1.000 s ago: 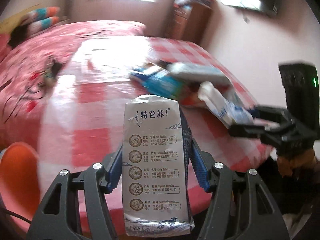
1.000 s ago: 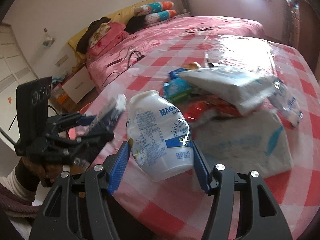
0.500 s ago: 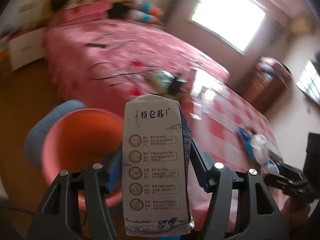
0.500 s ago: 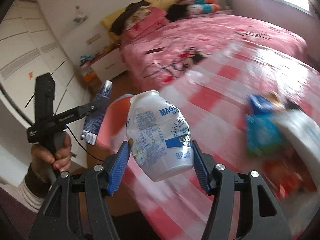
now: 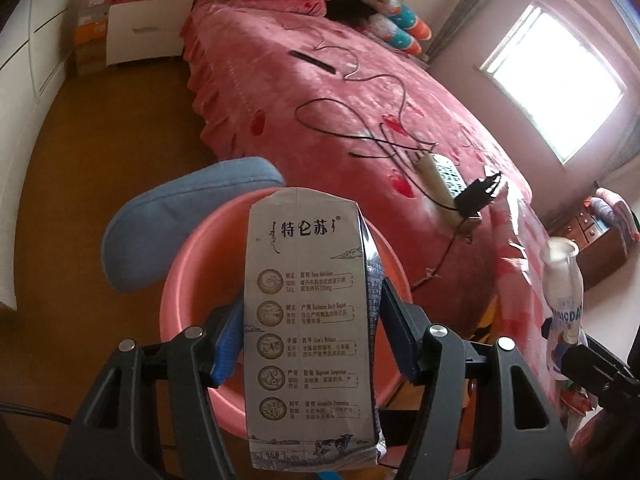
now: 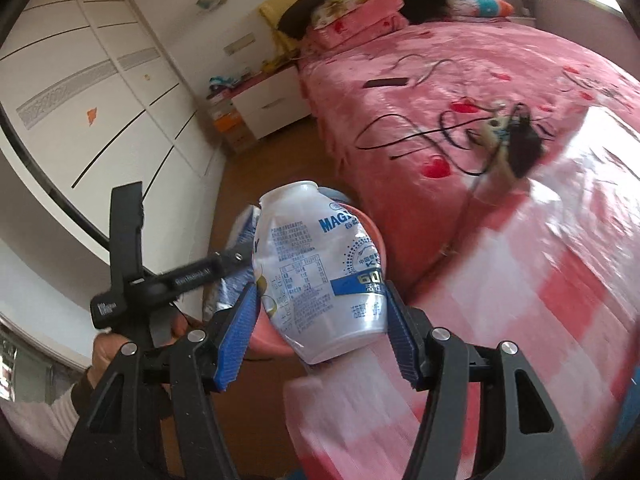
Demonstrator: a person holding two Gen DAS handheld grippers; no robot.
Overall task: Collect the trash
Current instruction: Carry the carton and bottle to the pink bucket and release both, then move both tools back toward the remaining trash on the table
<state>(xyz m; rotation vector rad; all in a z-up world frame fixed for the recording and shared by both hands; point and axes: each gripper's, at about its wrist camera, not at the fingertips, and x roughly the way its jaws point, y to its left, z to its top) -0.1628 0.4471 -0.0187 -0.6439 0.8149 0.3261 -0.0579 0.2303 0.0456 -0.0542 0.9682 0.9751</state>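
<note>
**Both grippers holding trash over the pink basin**

The left gripper (image 5: pixel 310 336) is gripping a flattened grey-white milk carton (image 5: pixel 310 328), its blue-padded fingers (image 5: pixel 228 344) pressing in on the carton's two long edges. The carton is standing upright between them, printed side toward the camera, and is hanging directly above a pink plastic basin (image 5: pixel 200 280) sitting on the brown floor. A blue cushion-like piece (image 5: pixel 180 208) is lying just behind the basin's far rim.

The right gripper (image 6: pixel 320 312) is clamping a white plastic yogurt-drink bottle (image 6: pixel 320 272) with blue lettering, the fingers (image 6: pixel 236 340) closing on its lower body; the bottle is tilting slightly, its open neck pointing away. In the right wrist view the bottle is covering most of the basin (image 6: pixel 374 236), and the left gripper (image 6: pixel 224 264) with its carton (image 6: pixel 236 264) is showing just to the left.

A bed (image 5: pixel 360 80) with a pink floral cover is standing beyond the basin, with black cables (image 5: pixel 360 136) and a power strip (image 5: pixel 438 182) lying on it. The bench (image 6: pixel 560 300), under a red-and-white checked cloth, is filling the right side.
</note>
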